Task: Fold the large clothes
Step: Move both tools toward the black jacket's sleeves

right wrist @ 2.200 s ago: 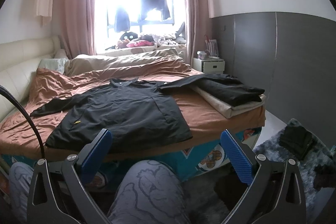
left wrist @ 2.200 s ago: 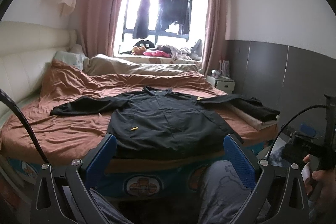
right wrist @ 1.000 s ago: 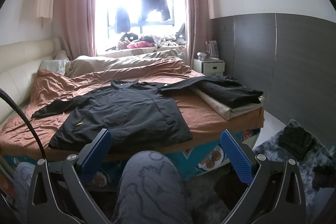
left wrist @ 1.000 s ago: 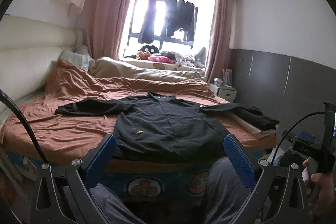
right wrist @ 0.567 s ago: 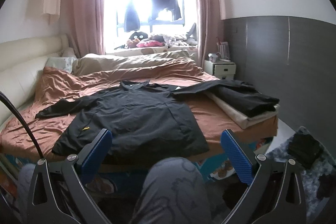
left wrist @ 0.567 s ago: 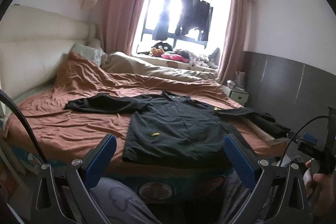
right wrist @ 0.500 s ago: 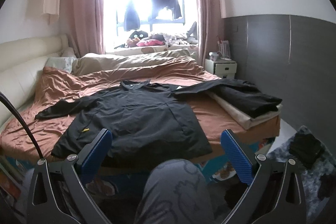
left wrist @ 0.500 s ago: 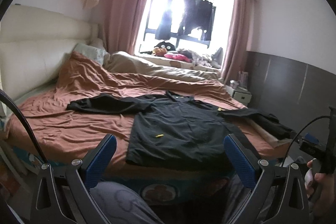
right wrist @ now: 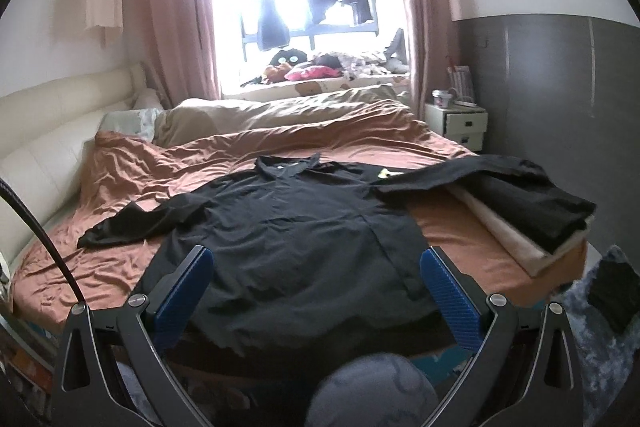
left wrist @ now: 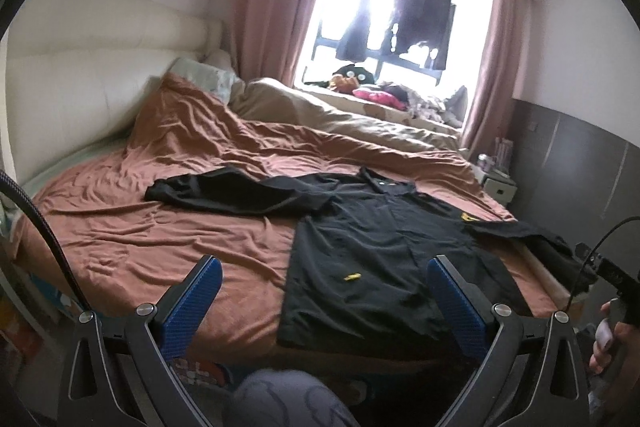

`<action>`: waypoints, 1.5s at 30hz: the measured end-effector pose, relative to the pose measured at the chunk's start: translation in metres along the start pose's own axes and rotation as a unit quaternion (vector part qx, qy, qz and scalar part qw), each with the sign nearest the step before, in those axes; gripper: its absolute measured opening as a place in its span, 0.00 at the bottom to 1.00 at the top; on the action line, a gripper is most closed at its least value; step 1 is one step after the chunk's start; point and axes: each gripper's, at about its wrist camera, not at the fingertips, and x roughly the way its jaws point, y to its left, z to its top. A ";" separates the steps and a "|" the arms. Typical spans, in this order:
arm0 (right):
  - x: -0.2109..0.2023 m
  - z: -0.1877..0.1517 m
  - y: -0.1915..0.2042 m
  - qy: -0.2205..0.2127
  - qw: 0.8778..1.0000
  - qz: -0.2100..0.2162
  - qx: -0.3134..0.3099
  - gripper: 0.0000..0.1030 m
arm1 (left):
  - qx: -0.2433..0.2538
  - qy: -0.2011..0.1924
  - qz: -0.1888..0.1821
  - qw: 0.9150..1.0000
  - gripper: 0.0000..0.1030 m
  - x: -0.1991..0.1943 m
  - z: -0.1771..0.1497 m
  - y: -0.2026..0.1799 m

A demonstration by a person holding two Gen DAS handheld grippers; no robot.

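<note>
A large black shirt (left wrist: 376, 247) (right wrist: 288, 235) lies spread flat on the brown bed sheet (left wrist: 192, 223), collar toward the window and both sleeves stretched out. Its right sleeve (right wrist: 500, 183) rests over a folded pile at the bed's right edge. My left gripper (left wrist: 322, 279) is open, held above the bed's near edge to the left of the shirt's hem. Over the hem's middle, my right gripper (right wrist: 316, 271) is open too. Neither touches the cloth.
A cream headboard (left wrist: 80, 75) runs along the left. A beige duvet (right wrist: 272, 111) lies at the far side below the window. A white nightstand (right wrist: 456, 123) stands at the far right. A person's knee (right wrist: 372, 391) is below the grippers. Dark items lie on a rug (right wrist: 608, 291).
Both grippers have moved closer to the bed and risen. The left view has swung left, so the shirt now sits to the right. Both stay open; the shirt has not moved.
</note>
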 end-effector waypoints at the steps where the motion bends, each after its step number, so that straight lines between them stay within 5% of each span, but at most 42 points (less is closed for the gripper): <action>1: 0.005 0.002 0.000 0.001 1.000 0.003 -0.001 1.00 | -0.003 0.003 0.004 1.000 0.99 0.006 0.002 0.003; 16: 0.107 0.031 0.012 0.049 0.996 0.067 -0.026 1.00 | -0.042 0.044 0.059 0.996 0.98 0.095 0.033 0.077; 29: 0.214 0.076 0.034 0.084 0.988 0.122 -0.046 0.92 | -0.108 0.095 0.126 0.982 0.75 0.191 0.067 0.167; 35: 0.255 0.091 0.047 0.110 0.980 0.144 -0.079 0.92 | -0.138 0.117 0.140 0.974 0.72 0.240 0.084 0.203; 45: 0.341 0.121 0.069 0.168 0.967 0.165 -0.098 0.66 | -0.201 0.162 0.153 0.954 0.68 0.330 0.082 0.252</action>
